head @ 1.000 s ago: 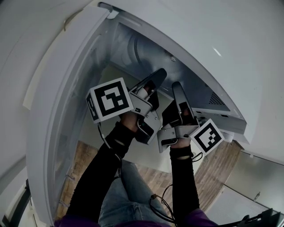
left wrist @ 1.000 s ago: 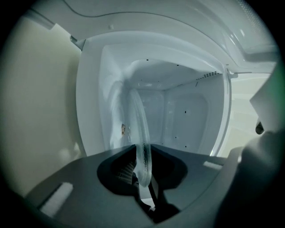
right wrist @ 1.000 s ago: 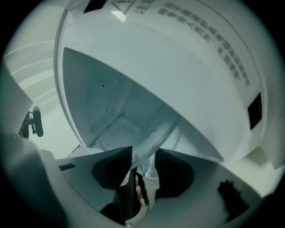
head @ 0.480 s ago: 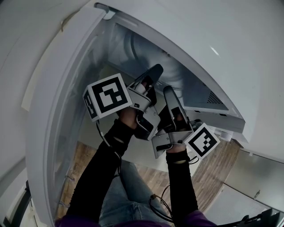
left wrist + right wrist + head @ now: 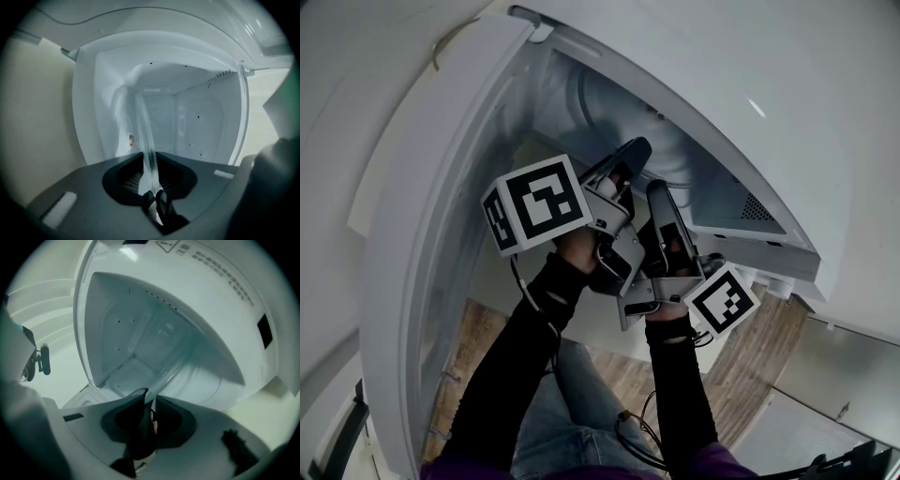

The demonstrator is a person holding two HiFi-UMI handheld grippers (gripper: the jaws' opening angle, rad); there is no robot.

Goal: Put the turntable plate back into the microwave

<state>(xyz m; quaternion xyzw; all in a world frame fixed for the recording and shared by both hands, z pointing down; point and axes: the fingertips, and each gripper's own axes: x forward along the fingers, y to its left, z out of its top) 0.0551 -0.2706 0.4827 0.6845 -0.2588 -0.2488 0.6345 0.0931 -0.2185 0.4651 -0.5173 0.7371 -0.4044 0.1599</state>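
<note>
Pinching plate (image 5: 140, 123) edge-on, left claw (image 5: 150, 157)

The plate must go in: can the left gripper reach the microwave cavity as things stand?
Likely yes: the door is open, and only the turntable plate it grips lies between the left gripper and the cavity.

No word, brand or number can be read anywhere. On the white casing of the microwave (image 5: 220, 296), at the upper right in the right gripper view, stand a warning triangle (image 5: 165, 245) and, beside it, two lines of grey print (image 5: 213, 266), too blurred and slanted to make out. In the head view the left marker cube (image 5: 539, 202) shows a black-and-white square code on two of its faces, and the right marker cube (image 5: 724, 300) shows one on its upper face; these are patterns without letters or digits.
</note>
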